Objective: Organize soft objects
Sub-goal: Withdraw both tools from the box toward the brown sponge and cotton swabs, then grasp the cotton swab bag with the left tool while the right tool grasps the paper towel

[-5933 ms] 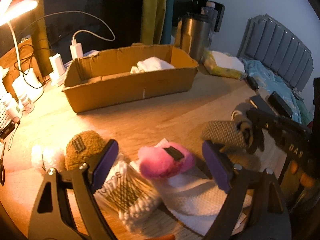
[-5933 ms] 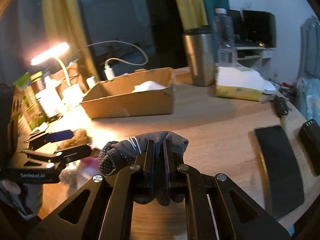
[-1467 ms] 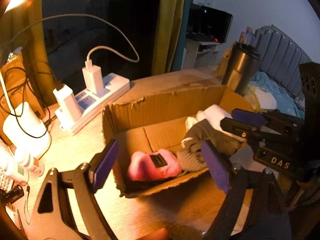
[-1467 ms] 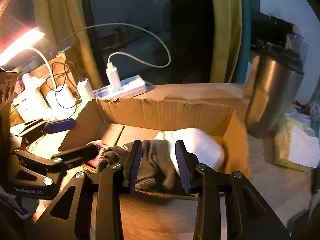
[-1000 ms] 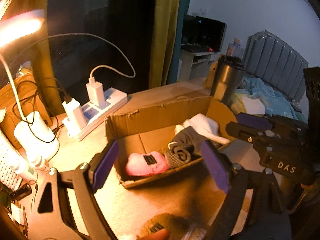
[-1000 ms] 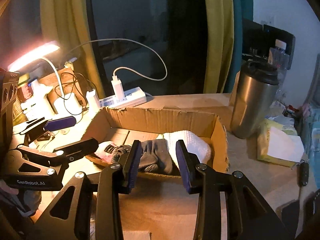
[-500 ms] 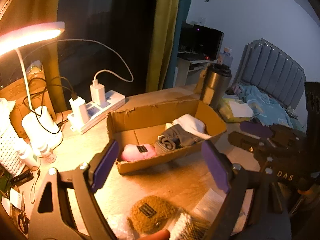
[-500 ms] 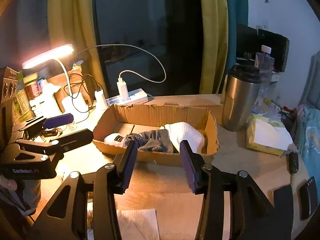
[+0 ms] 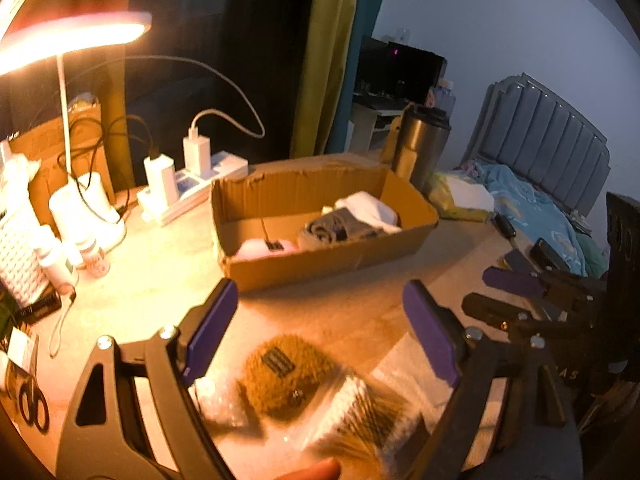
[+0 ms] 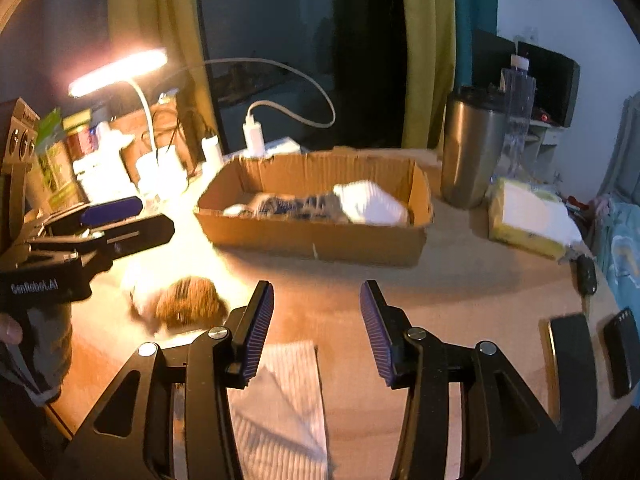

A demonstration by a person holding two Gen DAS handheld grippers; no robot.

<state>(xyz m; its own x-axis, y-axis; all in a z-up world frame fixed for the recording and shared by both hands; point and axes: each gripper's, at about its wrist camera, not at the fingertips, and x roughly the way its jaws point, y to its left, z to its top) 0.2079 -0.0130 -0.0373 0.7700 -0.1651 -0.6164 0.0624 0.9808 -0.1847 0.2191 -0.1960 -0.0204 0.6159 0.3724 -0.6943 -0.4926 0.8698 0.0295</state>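
A cardboard box (image 9: pixel 328 256) sits on the wooden surface (image 10: pixel 480 288), and it holds 3 soft things: a pink plush piece (image 9: pixel 262 247) at its left end, a grey glove (image 9: pixel 336 230) in the middle and a white cloth (image 9: pixel 370 207) at the right.

The left gripper (image 9: pixel 320 328) hangs above the near part of the surface with its purple pads wide apart and nothing between them. Below it lies a brown fuzzy pouch (image 9: pixel 286 376) with a dark label on top. Just beside the pouch are a clear bag of cotton swabs (image 9: pixel 360 412) and a white fluffy item (image 9: pixel 216 400); both are blurred, so what they are is a fair guess. A white towel (image 10: pixel 280 400) lies flat near the surface's front edge.

The right gripper (image 10: pixel 316 320) is also empty, its jaws set moderately apart over bare wood, just beyond the towel.

A lit desk lamp (image 9: pixel 72 40) glows at the left, with a white power strip (image 9: pixel 192 188) and chargers behind the box. A steel tumbler (image 10: pixel 472 148) stands to the right of the box, next to a yellow tissue pack (image 10: pixel 528 216). Scissors (image 9: pixel 32 404) lie at the far left edge.
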